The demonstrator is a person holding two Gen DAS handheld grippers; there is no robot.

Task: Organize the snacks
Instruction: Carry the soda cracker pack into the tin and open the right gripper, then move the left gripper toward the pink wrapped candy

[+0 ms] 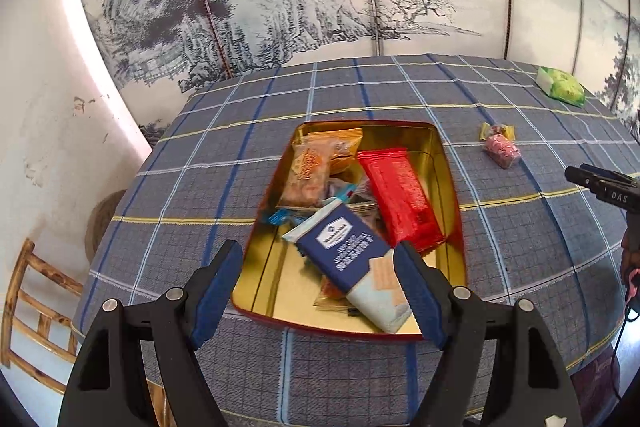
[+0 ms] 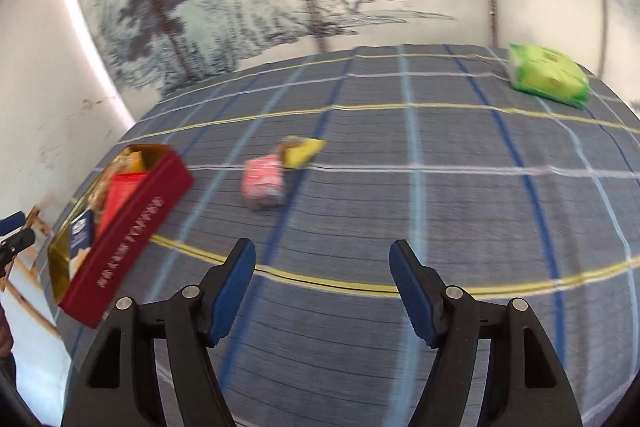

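Observation:
An open tin (image 1: pixel 276 279), gold inside and red outside, sits on the checked tablecloth and holds several snack packets. Among them are a dark blue packet (image 1: pixel 340 247), a red one (image 1: pixel 400 195) and orange ones (image 1: pixel 316 163). My left gripper (image 1: pixel 320 247) hangs open over the tin's near end, its fingers either side of the blue packet without pressing it. My right gripper (image 2: pixel 322 251) stands open over bare cloth with nothing between its fingers. Ahead of it lie a pink packet (image 2: pixel 262 183) and a yellow sweet (image 2: pixel 302 151); a green packet (image 2: pixel 548 75) lies far right. The tin (image 2: pixel 120 239) is to its left.
The pink packet (image 1: pixel 502 151), yellow sweet (image 1: pixel 496 131) and green packet (image 1: pixel 560 87) lie right of the tin. The right gripper (image 1: pixel 600 187) shows at the right edge. A painted screen stands behind the table. A bamboo chair (image 1: pixel 28 299) stands at the lower left.

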